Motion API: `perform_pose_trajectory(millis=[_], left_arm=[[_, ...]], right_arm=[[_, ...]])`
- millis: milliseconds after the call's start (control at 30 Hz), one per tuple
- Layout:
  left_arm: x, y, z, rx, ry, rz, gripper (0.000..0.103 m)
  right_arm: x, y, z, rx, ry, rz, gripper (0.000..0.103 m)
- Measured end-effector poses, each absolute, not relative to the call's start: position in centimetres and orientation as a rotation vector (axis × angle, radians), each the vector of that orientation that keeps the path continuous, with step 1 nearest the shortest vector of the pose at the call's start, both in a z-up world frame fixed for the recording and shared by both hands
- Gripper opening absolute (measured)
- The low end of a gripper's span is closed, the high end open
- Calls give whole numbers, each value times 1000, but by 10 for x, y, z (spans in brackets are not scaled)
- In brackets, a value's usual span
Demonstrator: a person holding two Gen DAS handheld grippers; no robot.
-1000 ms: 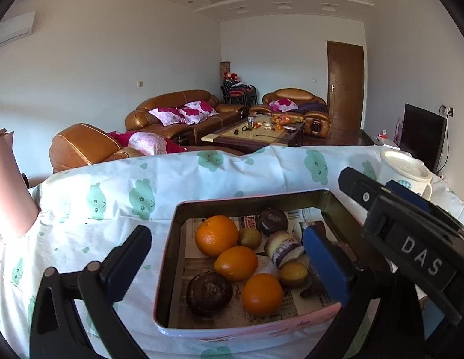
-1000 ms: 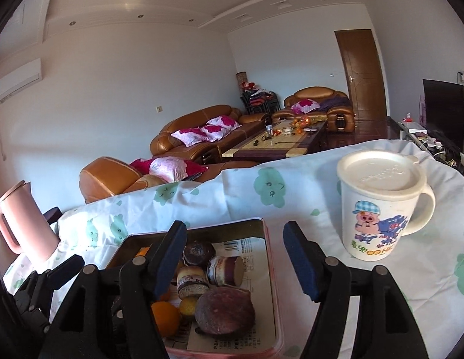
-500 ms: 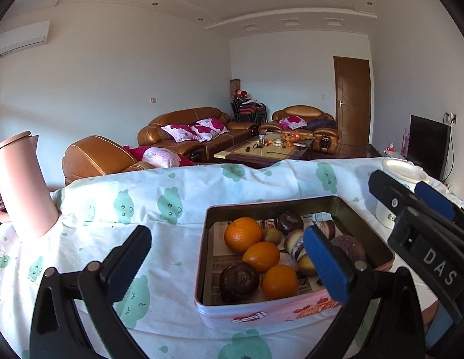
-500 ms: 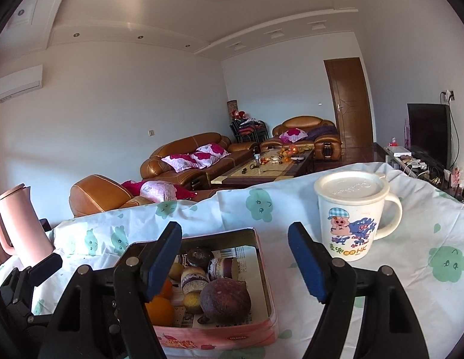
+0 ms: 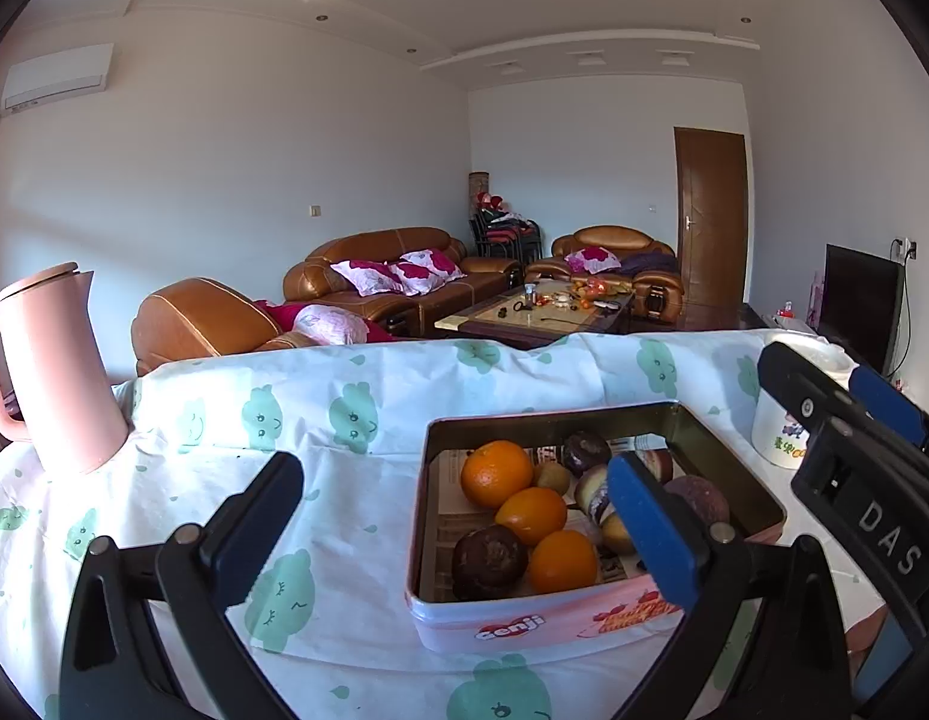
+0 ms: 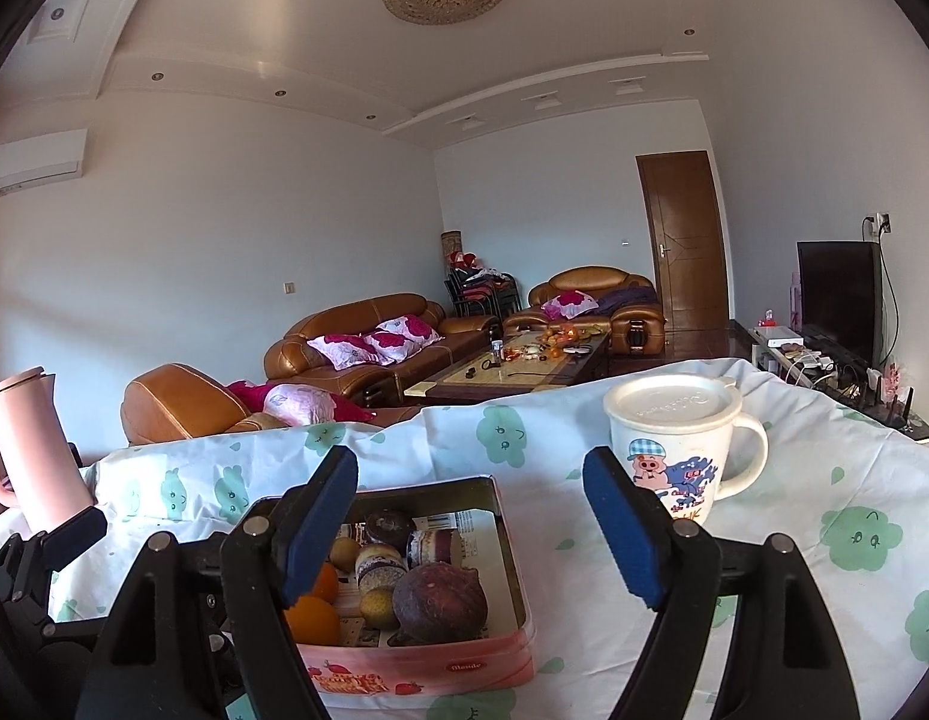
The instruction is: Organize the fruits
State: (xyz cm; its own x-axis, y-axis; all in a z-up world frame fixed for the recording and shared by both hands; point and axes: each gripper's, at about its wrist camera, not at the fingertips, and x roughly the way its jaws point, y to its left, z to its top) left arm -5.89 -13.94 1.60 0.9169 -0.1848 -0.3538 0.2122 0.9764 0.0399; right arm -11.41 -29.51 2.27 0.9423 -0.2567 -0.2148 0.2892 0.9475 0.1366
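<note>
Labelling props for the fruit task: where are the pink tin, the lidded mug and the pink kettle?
pink tin (image 5: 560, 621), left wrist view, front wall.
lidded mug (image 6: 674, 462), right wrist view, printed side.
pink kettle (image 5: 56, 372), left wrist view, body.

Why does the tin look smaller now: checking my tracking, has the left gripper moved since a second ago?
Yes. The left gripper has backed away from the fruit tin; the pink kettle now shows in full.
</note>
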Motion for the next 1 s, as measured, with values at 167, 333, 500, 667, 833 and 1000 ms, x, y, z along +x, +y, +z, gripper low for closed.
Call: perform_pose_trajectory(millis=[167, 333, 500, 667, 833, 1000], left_arm=[[-59, -139, 16, 77, 356, -204, 103], [-58, -138, 15, 77, 361, -191, 103], [-55, -142, 14, 98, 385, -202, 103], [-58, -144, 14, 111, 381, -190, 103], [-53, -142, 13, 91, 407, -191, 103], [-52, -141, 13, 80, 412, -207, 103]], right_arm=[[-114, -294, 23, 161, 194, -278, 79], [-115, -293, 23, 158, 193, -279, 79], [-115, -292, 24, 159, 196, -281, 79], [-115, -291, 24, 154, 199, -281, 79], [-115, -291, 24, 153, 197, -279, 79], [-113, -290, 24, 149, 202, -273, 79]])
